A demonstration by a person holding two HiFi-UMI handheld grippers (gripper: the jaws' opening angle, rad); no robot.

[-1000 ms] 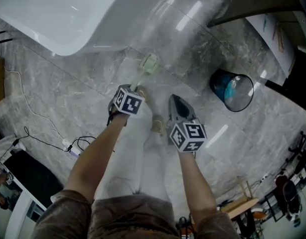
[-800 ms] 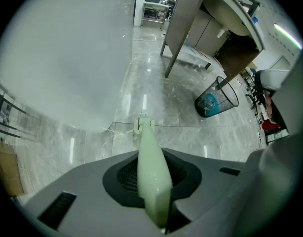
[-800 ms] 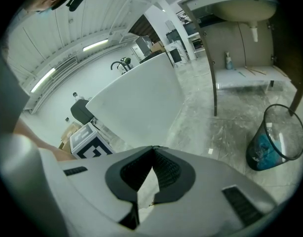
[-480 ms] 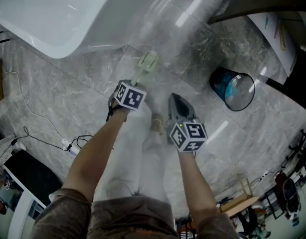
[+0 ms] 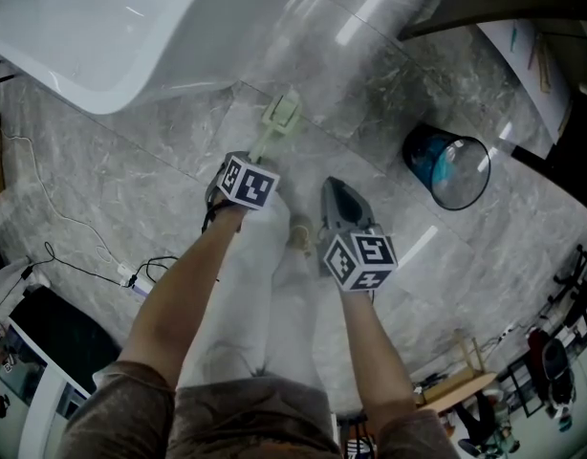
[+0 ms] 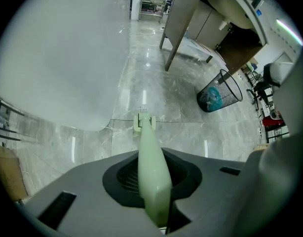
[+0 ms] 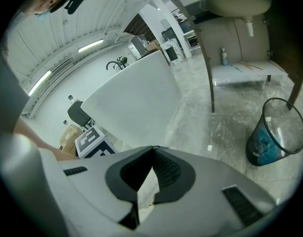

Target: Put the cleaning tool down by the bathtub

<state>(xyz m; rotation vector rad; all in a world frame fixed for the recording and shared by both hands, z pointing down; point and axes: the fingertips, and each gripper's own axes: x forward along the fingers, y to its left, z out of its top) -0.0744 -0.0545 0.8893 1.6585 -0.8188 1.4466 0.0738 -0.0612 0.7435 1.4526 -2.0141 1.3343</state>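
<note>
The cleaning tool (image 5: 279,118) is a pale green brush with a long handle. My left gripper (image 5: 258,165) is shut on that handle, and the brush head points at the floor just beside the white bathtub (image 5: 112,27). In the left gripper view the handle (image 6: 152,172) runs out between the jaws of the left gripper (image 6: 151,154) to the small head (image 6: 143,121), which hangs over the grey tiles at the foot of the bathtub (image 6: 57,58). My right gripper (image 5: 334,189) hovers to the right, shut and holding nothing; its jaw tips meet (image 7: 152,148).
A black mesh waste bin (image 5: 445,172) with a blue liner stands on the marble floor to the right (image 6: 219,91) (image 7: 272,132). A wooden vanity leg (image 6: 178,28) rises beyond it. Cables (image 5: 83,266) trail over the floor at left. The person's legs and shoe (image 5: 300,237) are below the grippers.
The left gripper has carried the brush a little farther toward the bathtub; the brush head sits slightly closer to its base. The right gripper has barely moved.
</note>
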